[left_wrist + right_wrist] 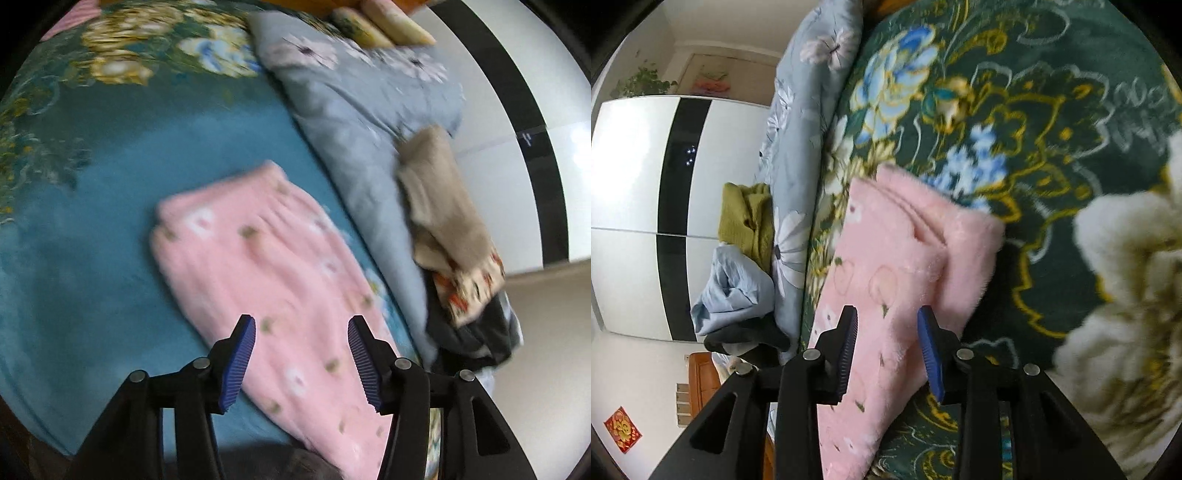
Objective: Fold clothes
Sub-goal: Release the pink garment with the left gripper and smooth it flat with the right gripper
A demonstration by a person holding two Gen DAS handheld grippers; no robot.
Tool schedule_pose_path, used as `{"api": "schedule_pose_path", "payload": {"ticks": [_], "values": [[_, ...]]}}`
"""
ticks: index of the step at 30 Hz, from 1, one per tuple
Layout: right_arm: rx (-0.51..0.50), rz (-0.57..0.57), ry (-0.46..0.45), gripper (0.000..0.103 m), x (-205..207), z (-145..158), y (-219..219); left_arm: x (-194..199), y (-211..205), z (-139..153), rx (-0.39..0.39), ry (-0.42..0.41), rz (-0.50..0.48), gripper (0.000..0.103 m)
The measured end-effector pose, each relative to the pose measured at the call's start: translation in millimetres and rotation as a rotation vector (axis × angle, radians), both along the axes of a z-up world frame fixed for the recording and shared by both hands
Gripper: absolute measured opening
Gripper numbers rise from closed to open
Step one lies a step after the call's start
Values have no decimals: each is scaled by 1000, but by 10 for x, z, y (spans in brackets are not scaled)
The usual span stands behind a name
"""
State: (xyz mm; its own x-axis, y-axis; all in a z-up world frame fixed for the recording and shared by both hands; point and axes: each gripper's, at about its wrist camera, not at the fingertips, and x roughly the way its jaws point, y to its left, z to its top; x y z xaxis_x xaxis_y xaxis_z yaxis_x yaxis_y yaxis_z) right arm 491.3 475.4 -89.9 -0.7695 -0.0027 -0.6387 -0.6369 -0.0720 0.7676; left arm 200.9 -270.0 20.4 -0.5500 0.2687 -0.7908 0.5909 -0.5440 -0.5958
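Observation:
A pink fleece garment (258,266) with small flower prints lies folded on the teal flowered blanket (92,206). In the left wrist view my left gripper (301,356) hovers above the garment's near end, jaws wide apart, nothing pinched. In the right wrist view the same pink garment (897,251) shows folded layers at its far end. My right gripper (889,350) sits over its near part, jaws partly apart. The cloth lies between and under the blue pads (929,350), and I see no fold pinched.
A grey-blue floral duvet (354,110) runs along the bed's side, with a pile of beige, orange-patterned and dark clothes (454,236) on it. Pillows (384,22) lie at the head. An olive garment (746,218) and a light blue one (731,288) lie by the white wardrobe (628,184).

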Motion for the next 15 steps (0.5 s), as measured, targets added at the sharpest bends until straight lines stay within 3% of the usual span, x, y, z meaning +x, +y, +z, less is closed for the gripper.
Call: {"api": "schedule_pose_path", "payload": {"ticks": [7,15], "values": [[-35,36,-45,35,-69,-220,-20,-78,251,356,-58,19,-71,58],[-56,19,60,35,-26,-344,-78,-213,439,447,-83,23,-113,58]]}}
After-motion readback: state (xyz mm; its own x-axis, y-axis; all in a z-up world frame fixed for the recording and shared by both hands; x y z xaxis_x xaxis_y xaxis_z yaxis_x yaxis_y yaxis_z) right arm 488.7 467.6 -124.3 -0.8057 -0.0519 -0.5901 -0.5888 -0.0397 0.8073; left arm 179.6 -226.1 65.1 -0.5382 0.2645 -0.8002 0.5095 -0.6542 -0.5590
